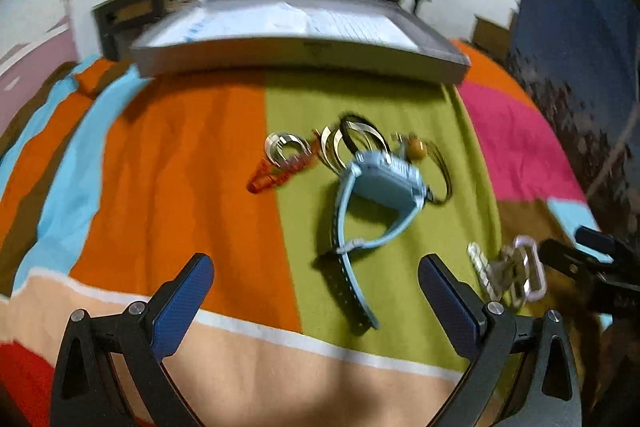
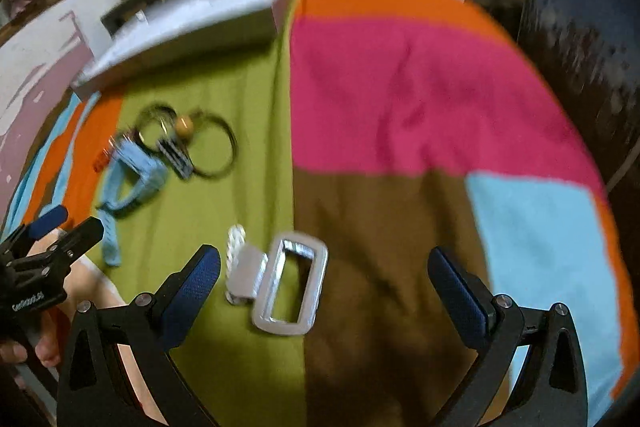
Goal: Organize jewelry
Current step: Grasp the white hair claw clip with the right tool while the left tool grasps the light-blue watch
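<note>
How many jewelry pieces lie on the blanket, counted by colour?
Light blue: 1, the plastic strap watch
Red: 1, the snap hair clip
Silver: 3, two bangle rings and the rectangular metal buckle piece
Black: 1, the cord with an amber bead
Total: 6, though blur may hide more.

Patchwork blanket [image 1: 200,147] of orange, olive, pink, brown, sky blue. Pale blue watch [image 1: 380,183]; silver buckle [image 2: 290,287]; red clip [image 1: 272,175]; grey box [image 1: 300,55]; blue-padded black tongs [image 1: 316,303].
</note>
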`<state>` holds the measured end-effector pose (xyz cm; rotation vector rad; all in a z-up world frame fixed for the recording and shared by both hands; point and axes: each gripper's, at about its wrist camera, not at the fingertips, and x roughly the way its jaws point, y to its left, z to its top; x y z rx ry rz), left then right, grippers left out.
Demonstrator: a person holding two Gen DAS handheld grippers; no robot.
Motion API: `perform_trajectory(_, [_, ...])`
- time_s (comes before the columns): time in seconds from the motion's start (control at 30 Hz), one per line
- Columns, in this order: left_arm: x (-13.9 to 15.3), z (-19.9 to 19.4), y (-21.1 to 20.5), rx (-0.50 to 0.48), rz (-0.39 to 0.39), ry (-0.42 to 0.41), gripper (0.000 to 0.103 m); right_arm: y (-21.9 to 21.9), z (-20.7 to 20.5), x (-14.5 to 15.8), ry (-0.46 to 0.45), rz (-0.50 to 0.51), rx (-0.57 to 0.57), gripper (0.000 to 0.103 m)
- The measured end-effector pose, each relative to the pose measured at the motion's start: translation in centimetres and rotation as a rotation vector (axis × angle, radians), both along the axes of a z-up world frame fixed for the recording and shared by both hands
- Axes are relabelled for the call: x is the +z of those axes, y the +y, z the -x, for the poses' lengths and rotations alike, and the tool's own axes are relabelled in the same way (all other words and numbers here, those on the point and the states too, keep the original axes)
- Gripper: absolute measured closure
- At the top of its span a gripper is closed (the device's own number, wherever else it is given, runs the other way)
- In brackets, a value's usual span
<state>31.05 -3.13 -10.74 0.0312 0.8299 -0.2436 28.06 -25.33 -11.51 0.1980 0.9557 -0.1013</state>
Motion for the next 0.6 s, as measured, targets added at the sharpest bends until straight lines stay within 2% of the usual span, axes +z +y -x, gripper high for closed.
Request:
perform_trajectory(0.1, [-1.1, -0.8, -0.4, -0.035, -0.017, 0.027, 0.000, 0.6, -0.1, -1.6, 0.036, -0.060, 0.004, 0.001])
perform_trajectory(0.27, [-1.7, -1.7, -1.0, -0.058, -0.019, 0.009, 0.000, 1.1, -0.2, -1.6, 0.026, -0.062, -0.013, 0.004])
perform_trajectory(0.5, [-1.9, -2.9, -2.1, -0.085, -0.024, -0.009, 0.003, 1.2, -0.4, -1.7, 0.026, -0.132, 0.015, 0.030])
perform_trajectory(0.57, [-1.7, -2.9, -1.9, -0.079, -0.016, -0.017, 0.013, 1.7, -0.8, -2.1, 0.043, -0.144, 0.025, 0.038])
perform_trajectory(0.6, [-1.6, -3.0, -1.8, -0.076, -0.008, -0.020, 0.015, 1.6, -1.2, -2.3, 0.056, -0.154, 0.027, 0.043])
